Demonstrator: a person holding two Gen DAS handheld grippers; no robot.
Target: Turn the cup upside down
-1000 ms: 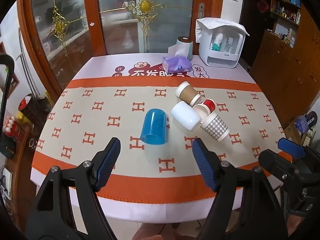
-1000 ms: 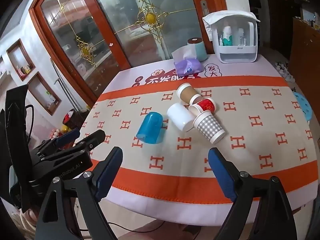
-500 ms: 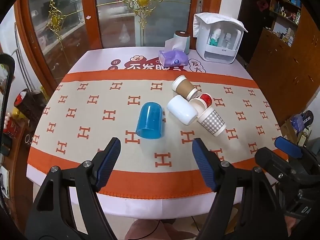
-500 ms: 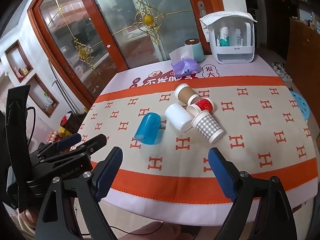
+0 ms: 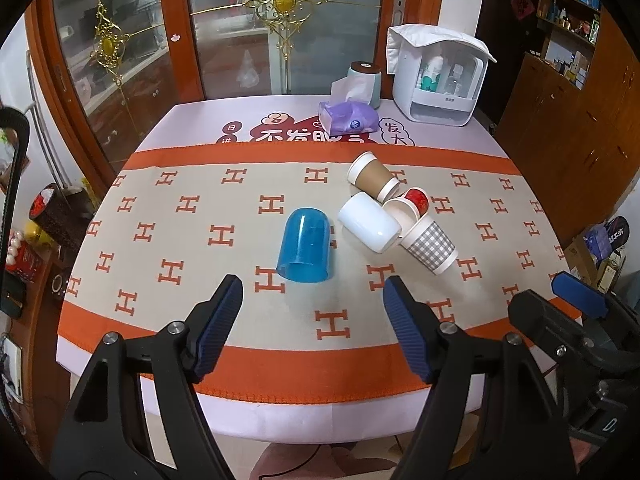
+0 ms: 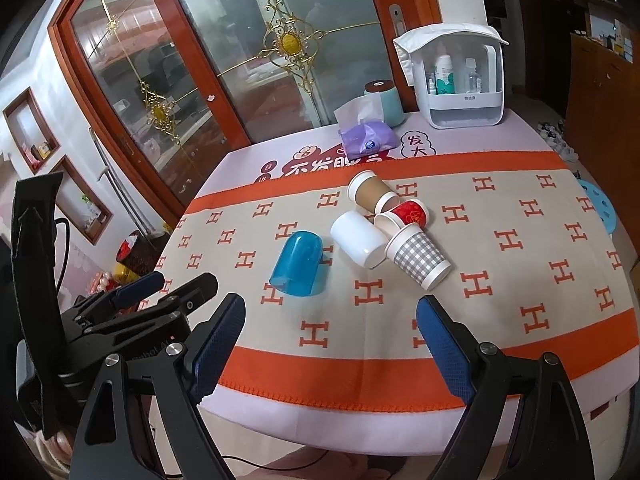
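Note:
A blue translucent cup (image 5: 305,245) lies on its side mid-table, its mouth toward me; it also shows in the right wrist view (image 6: 297,263). To its right lie a white cup (image 5: 369,227), a brown paper cup (image 5: 373,181), a red cup (image 5: 413,202) and a grey checked cup (image 5: 430,243), all on their sides and touching. My left gripper (image 5: 313,314) is open and empty, above the table's front edge, short of the blue cup. My right gripper (image 6: 330,334) is open and empty, also at the front edge.
An orange-and-beige cloth (image 5: 200,240) covers the table. At the back stand a purple tissue pack (image 5: 349,118), a teal roll (image 5: 365,82) and a white storage box (image 5: 440,80). Glass doors stand behind. Wooden cabinets (image 5: 580,120) are to the right.
Both grippers have drawn back and risen a little, so the table and cups look smaller and farther. The cups have not moved. Both grippers stay open.

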